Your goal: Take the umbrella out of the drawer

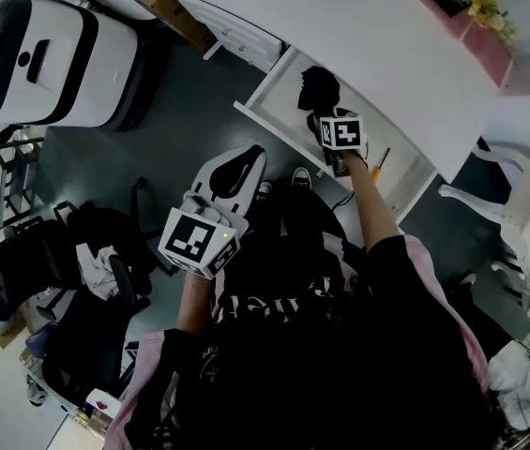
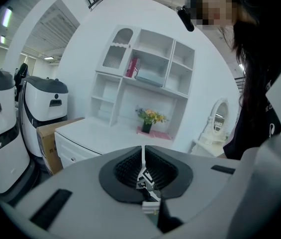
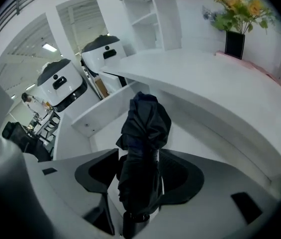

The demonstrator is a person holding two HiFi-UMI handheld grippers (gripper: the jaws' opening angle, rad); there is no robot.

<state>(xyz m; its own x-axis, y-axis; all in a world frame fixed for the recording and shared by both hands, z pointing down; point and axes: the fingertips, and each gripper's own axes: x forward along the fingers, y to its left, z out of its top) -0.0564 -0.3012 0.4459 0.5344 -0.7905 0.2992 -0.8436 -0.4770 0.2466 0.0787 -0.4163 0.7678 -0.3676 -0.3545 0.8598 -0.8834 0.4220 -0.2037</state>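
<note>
The right gripper [image 3: 139,171] is pointed down into the open drawer [image 3: 100,111] under the white desk [image 3: 205,78]. Its jaws are held wide apart. The folded black umbrella [image 3: 144,133] is seen between them, lying in the drawer, and the left pad is seen to stand clear of it. The left gripper [image 2: 143,168] is held apart from the drawer, above the floor in front of the person. Its jaws are closed together, and nothing is caught between them.
</note>
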